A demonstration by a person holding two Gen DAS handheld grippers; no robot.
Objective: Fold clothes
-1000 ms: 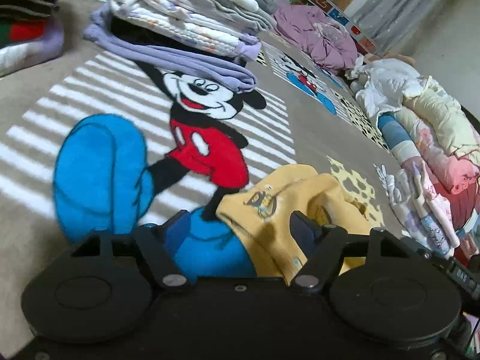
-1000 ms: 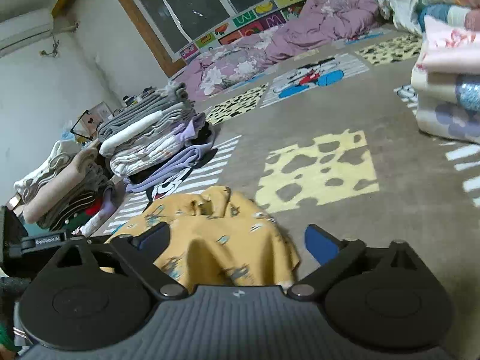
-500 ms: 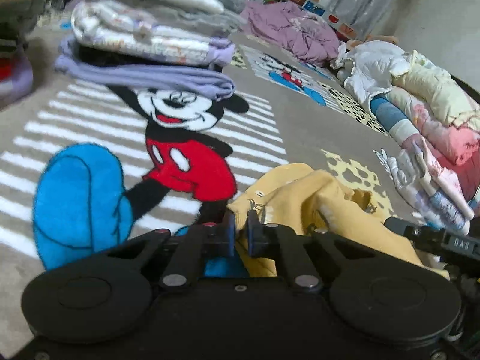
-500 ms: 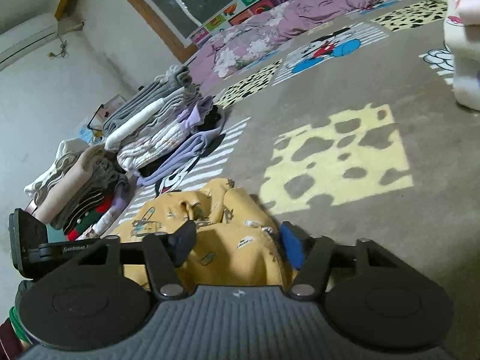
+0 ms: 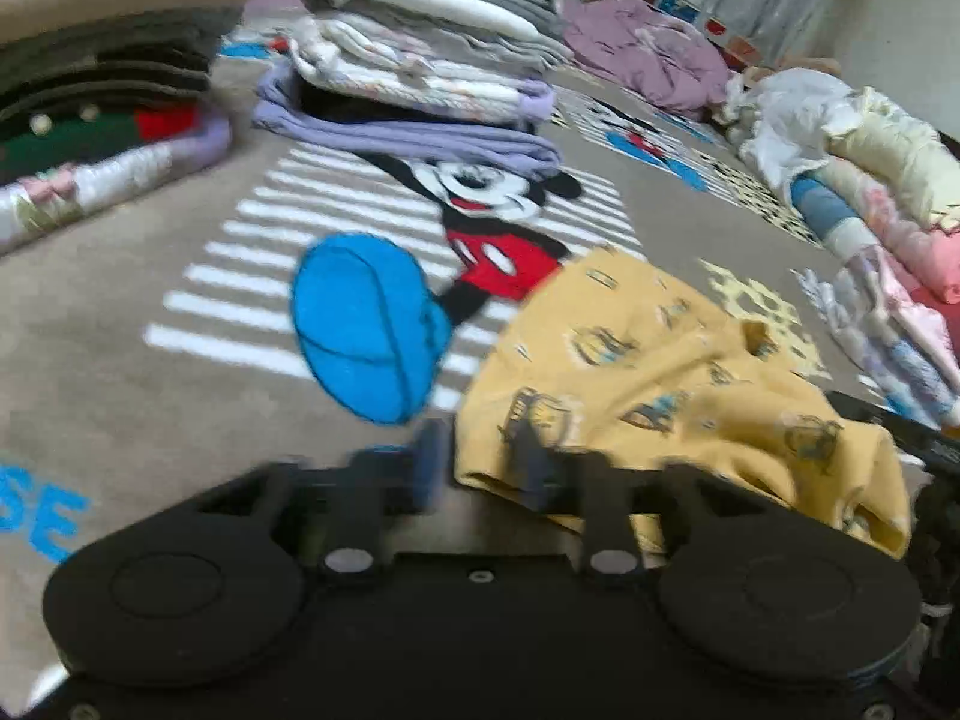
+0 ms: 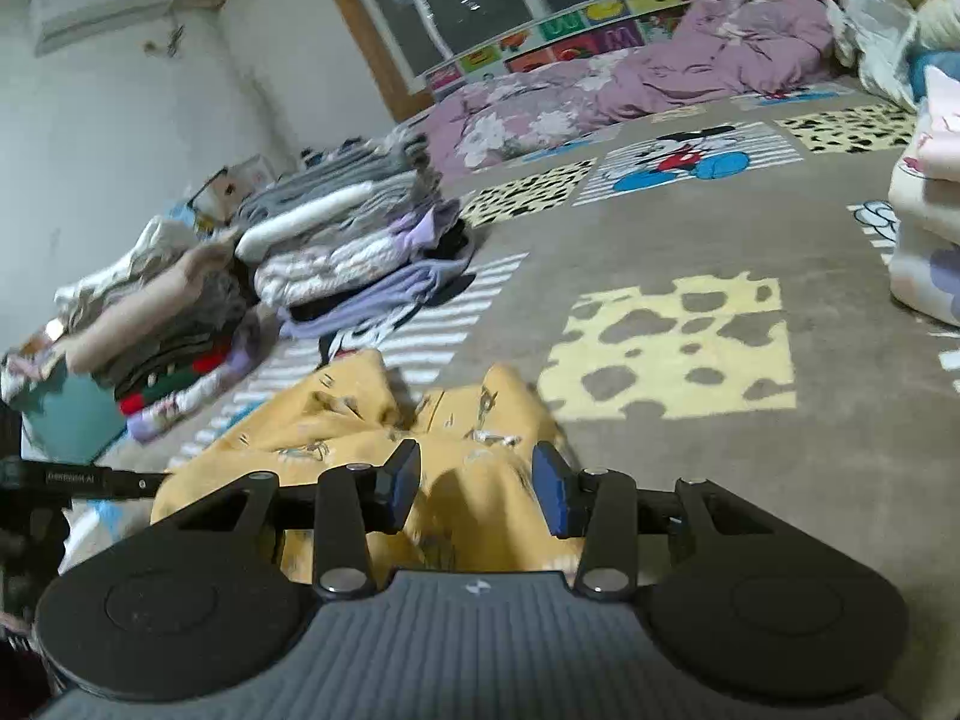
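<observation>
Both of our tools gape: left tool point(image 5: 477, 459) and right tool point(image 6: 476, 486) straddle the yellow printed garment point(image 6: 372, 420), unclamped.

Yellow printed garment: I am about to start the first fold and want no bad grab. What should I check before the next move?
1. Left tongs gripping the yellow printed fabric garment: not ok; jaws apart at its near edge, view blurred.
2. Right tongs gripping: not ok; jaws open, cloth between them unclamped.
3. Garment spread flat: not ok; bunched and creased.
4. Bare room on the grey cartoon-patterned rug: ok; free beside the garment.
5. Stack of folded clothes out of the way: ok; apart from the garment.
6. Which hem or collar faces the tongs: cannot tell.
</observation>
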